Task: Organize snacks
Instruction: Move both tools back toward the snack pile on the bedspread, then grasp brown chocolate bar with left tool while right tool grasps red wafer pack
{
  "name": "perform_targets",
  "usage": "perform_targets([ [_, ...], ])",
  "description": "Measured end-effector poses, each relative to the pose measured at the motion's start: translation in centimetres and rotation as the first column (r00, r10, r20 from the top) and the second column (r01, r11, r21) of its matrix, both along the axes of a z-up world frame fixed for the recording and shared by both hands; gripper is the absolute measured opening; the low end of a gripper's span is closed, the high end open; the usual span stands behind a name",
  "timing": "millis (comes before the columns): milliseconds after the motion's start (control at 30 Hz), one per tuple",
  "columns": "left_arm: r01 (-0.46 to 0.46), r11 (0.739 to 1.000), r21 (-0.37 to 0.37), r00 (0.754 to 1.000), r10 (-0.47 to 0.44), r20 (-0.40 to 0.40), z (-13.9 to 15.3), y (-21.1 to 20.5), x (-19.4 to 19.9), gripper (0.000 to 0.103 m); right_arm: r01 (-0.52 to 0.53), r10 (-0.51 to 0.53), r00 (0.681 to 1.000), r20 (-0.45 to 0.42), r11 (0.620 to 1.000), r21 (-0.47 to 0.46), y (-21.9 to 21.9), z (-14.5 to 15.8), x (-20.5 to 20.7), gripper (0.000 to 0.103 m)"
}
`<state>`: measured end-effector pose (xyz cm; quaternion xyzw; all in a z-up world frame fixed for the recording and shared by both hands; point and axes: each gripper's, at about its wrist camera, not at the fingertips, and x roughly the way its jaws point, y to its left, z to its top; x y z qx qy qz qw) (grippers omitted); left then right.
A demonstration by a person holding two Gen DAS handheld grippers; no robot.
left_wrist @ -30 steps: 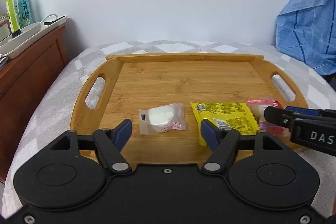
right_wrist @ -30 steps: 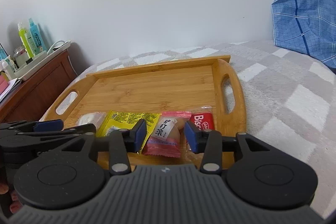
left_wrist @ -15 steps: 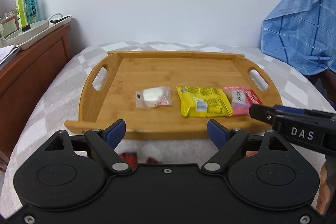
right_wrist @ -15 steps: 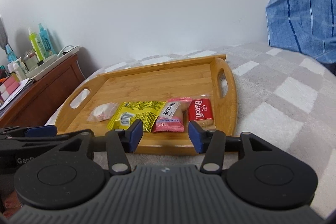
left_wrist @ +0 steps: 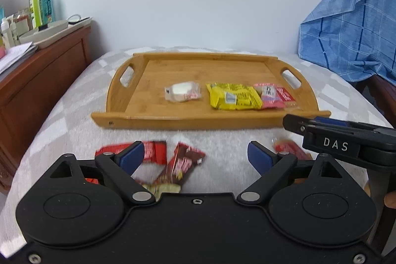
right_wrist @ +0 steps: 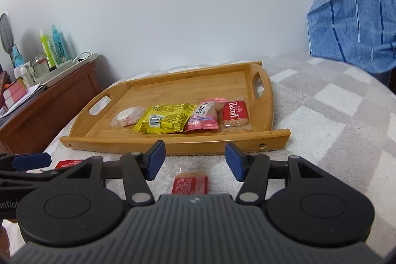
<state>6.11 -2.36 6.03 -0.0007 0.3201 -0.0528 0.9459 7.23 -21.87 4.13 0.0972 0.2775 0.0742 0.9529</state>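
Observation:
A wooden tray [left_wrist: 158, 119] [right_wrist: 173, 146] lies on the checked blanket and holds a row of snacks: a clear-wrapped white one [left_wrist: 182, 90] [right_wrist: 127, 116], a yellow packet [left_wrist: 234, 96] [right_wrist: 167, 118], a pink packet [left_wrist: 268, 96] [right_wrist: 204, 115] and a red Biscoff [left_wrist: 285, 95] [right_wrist: 234, 111]. In front of the tray lie loose snacks: red and brown wrappers [left_wrist: 183, 163] and a red packet [right_wrist: 190, 183] [left_wrist: 287, 148]. My left gripper [left_wrist: 193, 157] hangs over the red and brown wrappers, jaws opening, nothing between them. My right gripper [right_wrist: 193, 161] is above the red packet, jaws opening and empty.
A wooden cabinet [left_wrist: 37, 81] with bottles [left_wrist: 40, 3] and a white tray stands at the left. A blue checked cloth [left_wrist: 351, 24] hangs at the right. A white wall runs behind the bed.
Both grippers have drawn back from the tray toward the near side of the bed, and their jaws have widened. Loose wrappers in front of the tray have come into view.

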Motion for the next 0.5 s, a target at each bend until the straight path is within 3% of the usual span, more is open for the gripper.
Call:
perform_targets([
  [167,-0.014,0.999,-0.041,1.0,0.013,-0.018,-0.9,0.9,-1.8,0.095,-0.001,0.001,0.999,0.039,1.0,-0.008,0.5,-0.2,-1.7,0.076],
  [400,-0.022,0.999,-0.031,1.0,0.022,-0.023,-1.9,1.6,-3.6,0.094,0.018,-0.017,0.999,0.044,1.0,-0.014,0.6,-1.0,-3.6,0.077],
  [500,-0.029,0.999,-0.025,0.999,0.028,-0.029,-2.2,1.9,-3.9,0.084,0.028,-0.026,0.998,0.053,0.999,-0.04,1.0,-1.4,-4.8,0.076],
])
